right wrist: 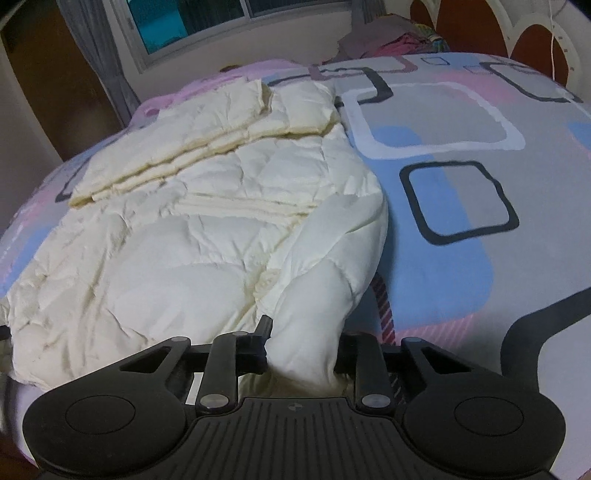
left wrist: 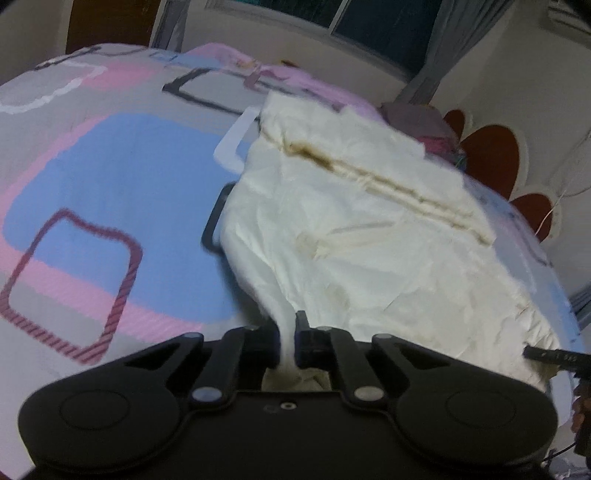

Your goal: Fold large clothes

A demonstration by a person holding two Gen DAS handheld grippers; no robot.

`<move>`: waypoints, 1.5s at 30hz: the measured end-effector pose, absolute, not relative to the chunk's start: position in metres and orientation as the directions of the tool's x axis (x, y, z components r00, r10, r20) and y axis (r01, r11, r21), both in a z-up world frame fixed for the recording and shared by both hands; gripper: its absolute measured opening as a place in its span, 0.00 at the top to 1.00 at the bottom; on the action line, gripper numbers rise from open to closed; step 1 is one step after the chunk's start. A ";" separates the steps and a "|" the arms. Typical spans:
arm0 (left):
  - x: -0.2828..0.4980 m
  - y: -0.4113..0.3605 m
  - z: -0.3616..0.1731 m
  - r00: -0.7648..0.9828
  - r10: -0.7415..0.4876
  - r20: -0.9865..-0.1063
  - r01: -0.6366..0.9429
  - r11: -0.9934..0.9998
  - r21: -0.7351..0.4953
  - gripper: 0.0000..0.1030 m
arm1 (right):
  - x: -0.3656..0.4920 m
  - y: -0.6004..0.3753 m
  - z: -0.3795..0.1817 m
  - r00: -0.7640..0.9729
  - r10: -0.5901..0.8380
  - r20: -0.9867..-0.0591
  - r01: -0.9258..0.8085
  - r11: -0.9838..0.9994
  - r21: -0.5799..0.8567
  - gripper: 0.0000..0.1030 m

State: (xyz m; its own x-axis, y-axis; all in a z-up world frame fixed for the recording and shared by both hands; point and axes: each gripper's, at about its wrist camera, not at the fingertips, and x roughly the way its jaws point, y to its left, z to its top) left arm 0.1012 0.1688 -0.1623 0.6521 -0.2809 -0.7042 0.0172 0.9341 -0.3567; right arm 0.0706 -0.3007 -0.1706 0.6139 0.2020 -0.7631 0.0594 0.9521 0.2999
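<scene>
A large cream quilted garment (left wrist: 369, 236) lies spread on a bed, with folded layers at its far end. My left gripper (left wrist: 287, 332) is shut on a thin pinch of its near edge. In the right wrist view the same garment (right wrist: 177, 229) fills the left half of the bed. My right gripper (right wrist: 303, 336) is shut on a thick bunched fold of its near right corner, which bulges between the fingers. The tip of the other gripper (left wrist: 554, 356) shows at the right edge of the left wrist view.
The bed carries a grey, pink and blue patterned sheet (left wrist: 110, 184), also seen in the right wrist view (right wrist: 480, 184). A window (right wrist: 192, 26) with curtains is behind. A pile of clothes (right wrist: 388, 40) sits at the headboard (left wrist: 495, 155).
</scene>
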 end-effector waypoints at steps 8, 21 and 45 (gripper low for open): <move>0.135 0.158 -0.119 0.718 -0.316 -0.620 0.059 0.915 -0.398 0.95 | 0.099 -0.308 -0.133 0.658 0.264 -0.705 0.015 0.932 0.363 0.76; 0.261 0.145 -0.076 0.811 -0.259 -0.524 0.004 0.899 -0.438 0.95 | 0.246 -0.335 -0.088 0.737 0.323 -0.593 -0.008 0.882 0.471 0.78; 0.477 0.120 -0.130 0.749 -0.023 -0.663 -0.193 0.949 -0.251 0.93 | 0.474 -0.346 -0.155 0.703 0.242 -0.668 0.169 0.856 0.488 0.66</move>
State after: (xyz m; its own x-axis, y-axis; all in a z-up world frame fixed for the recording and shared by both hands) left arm 0.4766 0.1196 -0.1296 0.7485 -0.0234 -0.6627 -0.1926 0.9486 -0.2510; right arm 0.4737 -0.3461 -0.1549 0.7031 0.2423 -0.6685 0.1690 0.8562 0.4882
